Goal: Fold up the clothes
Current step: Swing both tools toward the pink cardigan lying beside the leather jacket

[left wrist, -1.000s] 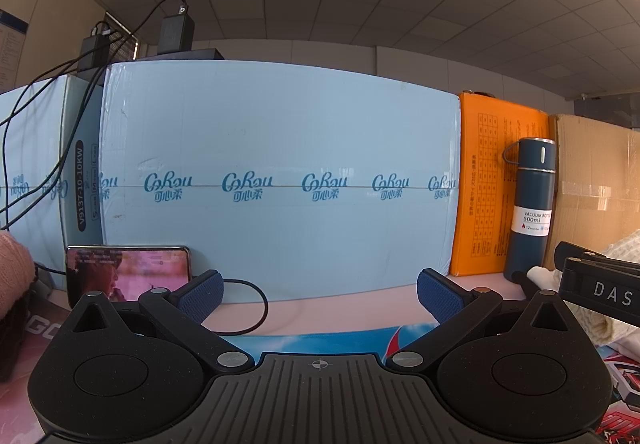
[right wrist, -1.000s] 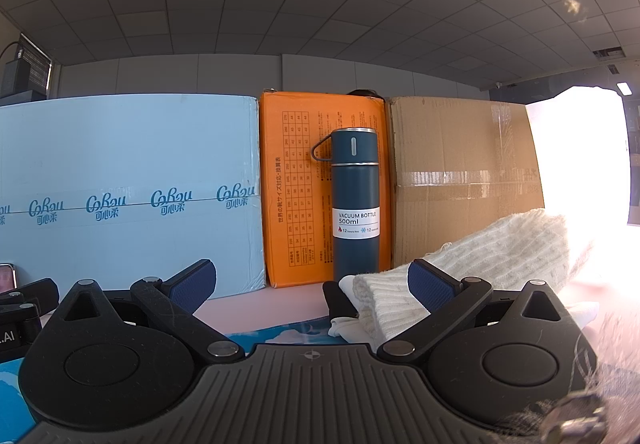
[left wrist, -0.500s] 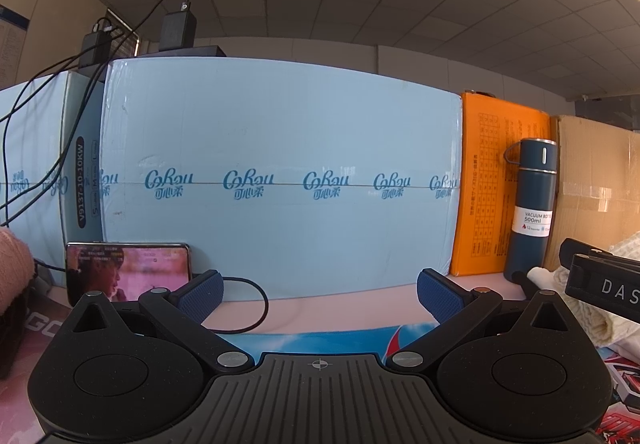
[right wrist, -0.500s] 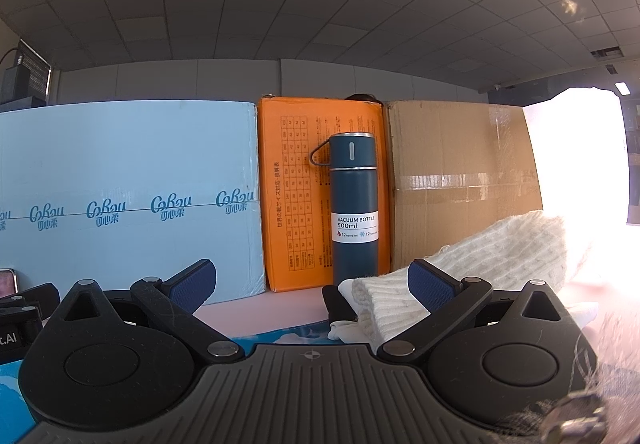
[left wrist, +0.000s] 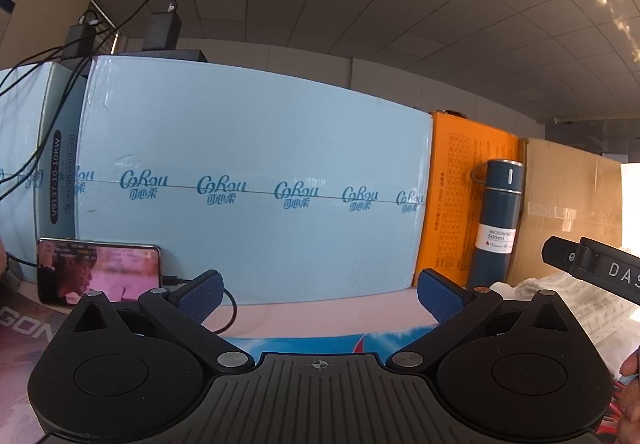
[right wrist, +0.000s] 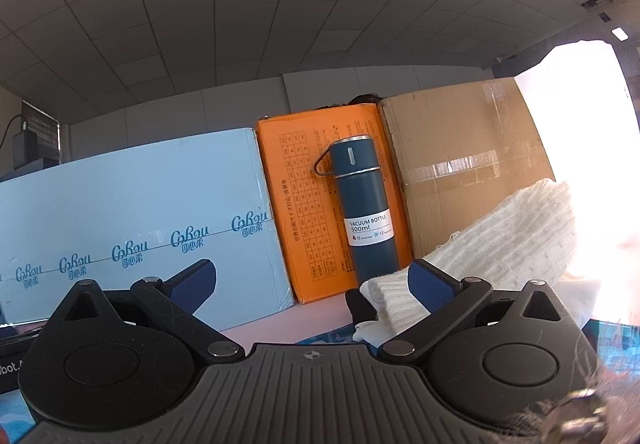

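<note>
A white knitted garment (right wrist: 500, 244) lies bunched on the table at the right, just behind my right gripper's right finger; it also shows at the far right of the left wrist view (left wrist: 580, 308). My right gripper (right wrist: 312, 284) is open and empty, held level above the table. My left gripper (left wrist: 320, 294) is open and empty, facing the light blue box. The right gripper's body (left wrist: 592, 268) pokes into the left wrist view at the right.
A light blue carton (left wrist: 256, 195), an orange box (right wrist: 316, 211) and a brown cardboard box (right wrist: 468, 171) line the back. A dark blue vacuum bottle (right wrist: 366, 211) stands before them. A phone (left wrist: 100, 270) with a cable leans at the left. Strong glare at the right.
Both grippers have tilted slightly, so the scene shifts a little; the right gripper's body sits higher in the left wrist view. Both stay open and empty.
</note>
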### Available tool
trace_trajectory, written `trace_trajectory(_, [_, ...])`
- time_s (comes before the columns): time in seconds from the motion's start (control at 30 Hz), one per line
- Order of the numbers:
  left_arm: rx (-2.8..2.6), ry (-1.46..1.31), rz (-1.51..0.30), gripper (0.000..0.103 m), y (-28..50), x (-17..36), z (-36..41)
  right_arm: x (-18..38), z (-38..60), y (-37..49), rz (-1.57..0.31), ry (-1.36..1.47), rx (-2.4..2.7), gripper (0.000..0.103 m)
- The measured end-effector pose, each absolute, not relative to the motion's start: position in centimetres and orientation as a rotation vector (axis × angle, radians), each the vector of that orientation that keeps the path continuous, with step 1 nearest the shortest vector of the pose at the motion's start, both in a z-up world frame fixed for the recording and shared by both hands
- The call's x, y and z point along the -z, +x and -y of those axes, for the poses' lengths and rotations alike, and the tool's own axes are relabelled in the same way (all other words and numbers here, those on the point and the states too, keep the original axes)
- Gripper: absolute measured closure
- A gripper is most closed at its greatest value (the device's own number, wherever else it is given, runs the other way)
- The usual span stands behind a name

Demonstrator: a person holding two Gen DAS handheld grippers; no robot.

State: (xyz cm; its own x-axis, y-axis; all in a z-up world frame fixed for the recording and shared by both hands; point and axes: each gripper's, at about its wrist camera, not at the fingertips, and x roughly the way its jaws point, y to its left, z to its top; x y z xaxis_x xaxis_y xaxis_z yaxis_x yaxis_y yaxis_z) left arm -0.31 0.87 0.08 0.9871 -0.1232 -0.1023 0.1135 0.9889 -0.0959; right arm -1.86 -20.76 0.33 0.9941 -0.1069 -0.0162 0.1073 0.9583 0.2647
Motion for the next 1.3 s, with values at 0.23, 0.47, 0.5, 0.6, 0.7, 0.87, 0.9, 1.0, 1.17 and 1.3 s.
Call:
trace_trajectory(0.23, [0.142,-0.063,-0.084,0.0,-2.1,-0.8,-0.3,-0.2,22.1,-2.0,-0.008,0.378,0.033,0.0])
trace_trajectory(0.47, [0.079,-0.151,-0.001,0.0,-7.2,-1.5,-4.1,-0.3,22.3,-2.3,-0.02,0.416,-0.042,0.0])
trace_trajectory(0.5, [0.068,-0.166,0.01,0.0,-8.0,-1.6,-4.7,-0.3,22.4,-2.3,-0.027,0.428,-0.058,0.0])
trace_trajectory(0.6, [0.036,-0.212,0.043,0.0,-10.3,-1.8,-6.6,-0.4,22.7,-2.4,-0.045,0.471,-0.125,0.0])
trace_trajectory(0.7, [-0.016,-0.244,0.09,0.0,-12.7,-2.2,-8.8,-0.4,22.1,-2.7,-0.047,0.451,-0.156,0.0])
trace_trajectory(0.87, [-0.055,-0.235,0.091,0.0,-15.6,-2.7,-12.5,-0.3,20.5,-3.8,-0.047,0.394,-0.206,0.0])
trace_trajectory(0.9, [-0.073,-0.233,0.063,0.0,-15.9,-2.8,-13.5,-0.4,20.3,-4.1,-0.051,0.397,-0.215,0.0])
trace_trajectory(1.0, [-0.157,-0.229,0.002,0.0,-16.9,-2.9,-16.9,-0.5,19.5,-5.1,-0.086,0.43,-0.256,0.0])
trace_trajectory(1.17, [-0.384,-0.312,0.047,0.0,-19.4,-3.6,-24.3,-0.9,16.2,-7.5,-0.113,0.448,-0.369,0.0])
trace_trajectory(1.3, [-0.494,-0.307,0.069,0.0,-20.3,-5.1,-29.1,-1.4,12.4,-6.9,-0.254,0.488,-0.452,0.0])
